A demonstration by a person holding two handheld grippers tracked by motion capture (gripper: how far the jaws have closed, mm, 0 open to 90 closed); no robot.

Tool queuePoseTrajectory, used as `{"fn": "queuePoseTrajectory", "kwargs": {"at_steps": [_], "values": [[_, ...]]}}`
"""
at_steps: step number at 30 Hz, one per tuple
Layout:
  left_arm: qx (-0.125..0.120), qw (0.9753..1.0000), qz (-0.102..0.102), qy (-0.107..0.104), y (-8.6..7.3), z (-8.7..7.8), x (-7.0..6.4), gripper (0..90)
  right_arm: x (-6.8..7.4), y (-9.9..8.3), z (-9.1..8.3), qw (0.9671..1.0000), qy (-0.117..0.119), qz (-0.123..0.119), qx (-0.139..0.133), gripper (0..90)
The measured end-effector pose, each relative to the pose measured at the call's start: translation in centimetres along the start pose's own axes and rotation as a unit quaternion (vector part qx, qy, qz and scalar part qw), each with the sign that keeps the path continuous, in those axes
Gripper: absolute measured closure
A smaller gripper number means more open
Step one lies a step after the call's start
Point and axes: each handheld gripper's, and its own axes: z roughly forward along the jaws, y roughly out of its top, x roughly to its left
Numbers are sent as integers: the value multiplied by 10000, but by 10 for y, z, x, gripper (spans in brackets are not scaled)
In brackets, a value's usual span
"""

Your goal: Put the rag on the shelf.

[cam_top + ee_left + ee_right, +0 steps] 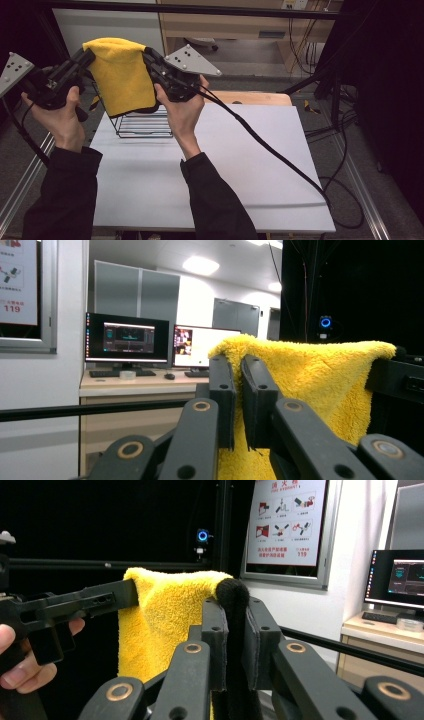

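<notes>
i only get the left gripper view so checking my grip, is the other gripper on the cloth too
Observer: Yes, the right gripper is shut on the cloth's other top corner.
Operator: whats under the cloth
Observer: A wire rack on the table, at its far left.
Operator: is the cloth touching the rack
Observer: In the high view its lower edge hangs in front of the rack's top; contact is unclear.

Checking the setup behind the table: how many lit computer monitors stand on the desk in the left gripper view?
2. A dark-screened monitor stands at the left of the wooden desk; a brighter monitor stands right beside it, partly behind the fluffy yellow towel.
</notes>
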Motion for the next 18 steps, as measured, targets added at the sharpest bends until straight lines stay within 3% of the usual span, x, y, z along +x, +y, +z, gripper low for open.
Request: {"fn": "queuePoseTrajectory", "kwargs": {"at_steps": [9,18], "values": [[-97,9998,82,122,14,5,10,844,3,11,15,9998,12,-161,-80,816],[-128,9996,107,214,29,14,23,844,1,20,37,9999,-19,-110,-115,816]]}}
